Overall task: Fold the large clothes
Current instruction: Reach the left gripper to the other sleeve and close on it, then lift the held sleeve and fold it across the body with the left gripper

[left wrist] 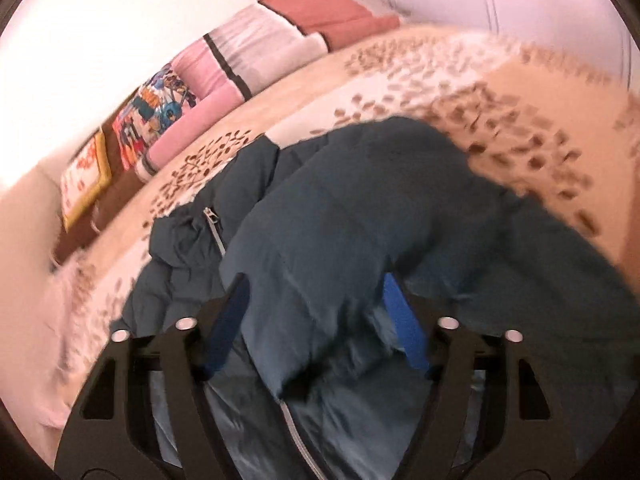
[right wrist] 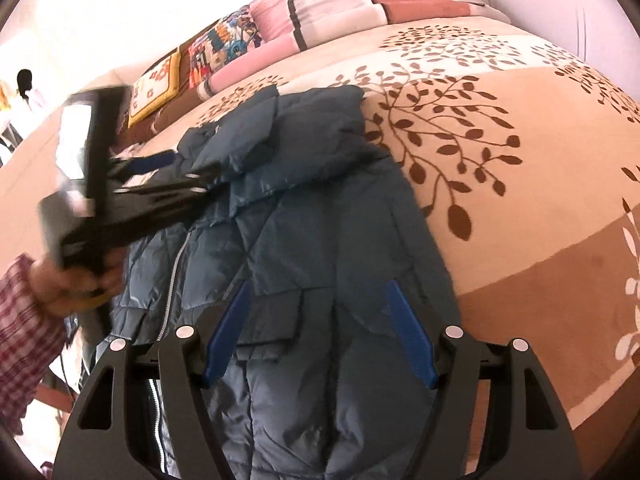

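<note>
A dark teal puffer jacket with a silver zipper lies on the bed, partly folded, with a sleeve laid over its body. In the left wrist view the jacket fills the middle. My left gripper is open, its blue fingers spread around a raised fold of the jacket. It also shows in the right wrist view, over the jacket's upper left. My right gripper is open and empty, hovering over the jacket's lower part near a flap pocket.
The bed has a beige bedspread with brown leaf print. Pink, white and rust pillows and two patterned cushions line the far edge by the wall. My checked sleeve shows at left.
</note>
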`<state>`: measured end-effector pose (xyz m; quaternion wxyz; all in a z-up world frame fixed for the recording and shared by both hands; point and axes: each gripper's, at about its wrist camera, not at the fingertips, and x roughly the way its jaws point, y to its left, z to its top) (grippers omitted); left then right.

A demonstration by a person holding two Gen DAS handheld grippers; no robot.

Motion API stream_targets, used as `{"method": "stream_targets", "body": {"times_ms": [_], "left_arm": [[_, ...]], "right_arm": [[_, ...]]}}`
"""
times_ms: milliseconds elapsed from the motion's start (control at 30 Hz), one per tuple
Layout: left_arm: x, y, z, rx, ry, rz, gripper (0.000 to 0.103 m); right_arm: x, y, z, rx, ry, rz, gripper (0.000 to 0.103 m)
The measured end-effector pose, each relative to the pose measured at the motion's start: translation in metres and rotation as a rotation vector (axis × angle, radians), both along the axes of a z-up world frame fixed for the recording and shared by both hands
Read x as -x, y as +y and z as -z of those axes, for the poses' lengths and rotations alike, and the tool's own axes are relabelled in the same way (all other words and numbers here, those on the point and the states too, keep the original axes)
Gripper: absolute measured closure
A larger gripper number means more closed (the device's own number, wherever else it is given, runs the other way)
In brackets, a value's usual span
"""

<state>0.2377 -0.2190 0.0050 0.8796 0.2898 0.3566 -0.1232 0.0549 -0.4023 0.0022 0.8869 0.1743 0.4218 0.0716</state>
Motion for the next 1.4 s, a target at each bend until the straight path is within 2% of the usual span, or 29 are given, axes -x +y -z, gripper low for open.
{"method": "stream_targets", "body": {"times_ms": [33,100,133,200,300,400,500,600,700,767,867,933,1033,1167,1267,1367,1400], "left_arm": [[-0.004,-0.001,0.002,-0.020,0.001,-0.003,0.068],[-0.010,0.000,0.004,-0.043,0.000,-0.026,0.095],[-0.013,0.008,0.001,-0.033,-0.004,-0.063,0.100],[-0.016,0.028,-0.008,0.037,0.001,-0.119,0.101],[-0.012,0.080,-0.031,0.176,-0.028,-0.232,0.101],[-0.010,0.130,-0.037,0.267,-0.026,-0.353,0.102],[-0.011,0.200,-0.025,0.417,0.055,-0.511,0.102],[-0.010,0.248,0.003,0.519,0.146,-0.640,0.100],[-0.008,0.273,0.025,0.576,0.213,-0.724,0.084],[0.000,0.287,0.029,0.623,0.192,-0.781,0.083],[0.006,0.292,0.021,0.687,0.135,-0.770,0.082],[0.001,0.284,0.016,0.689,0.123,-0.728,0.082],[-0.017,0.265,0.016,0.639,0.141,-0.662,0.082],[-0.039,0.249,0.038,0.520,0.218,-0.680,0.081],[-0.039,0.244,0.040,0.469,0.215,-0.673,0.079],[-0.025,0.249,0.027,0.487,0.199,-0.669,0.068],[-0.018,0.254,0.022,0.507,0.193,-0.668,0.061]], "right_arm": [[-0.001,-0.002,-0.001,-0.003,0.000,0.004,0.034],[0.001,-0.004,0.000,-0.007,0.001,0.007,0.034],[0.000,-0.004,0.000,-0.008,0.002,0.010,0.034],[0.000,-0.003,0.002,-0.006,0.007,0.012,0.034],[-0.002,0.002,0.004,0.002,0.010,0.004,0.034],[-0.005,0.013,0.006,0.005,0.021,-0.017,0.034],[-0.008,0.024,0.009,0.011,0.028,-0.040,0.034],[-0.011,0.039,0.010,0.024,0.036,-0.075,0.034],[-0.012,0.051,0.010,0.044,0.038,-0.103,0.034],[-0.012,0.056,0.009,0.061,0.037,-0.115,0.034],[-0.012,0.062,0.010,0.080,0.039,-0.126,0.034],[-0.012,0.064,0.012,0.080,0.048,-0.128,0.034],[-0.012,0.067,0.014,0.082,0.054,-0.134,0.034],[-0.011,0.070,0.014,0.095,0.058,-0.139,0.034],[-0.009,0.070,0.012,0.097,0.057,-0.139,0.034],[-0.006,0.070,0.010,0.102,0.056,-0.136,0.034],[-0.006,0.070,0.010,0.102,0.057,-0.134,0.034]]}}
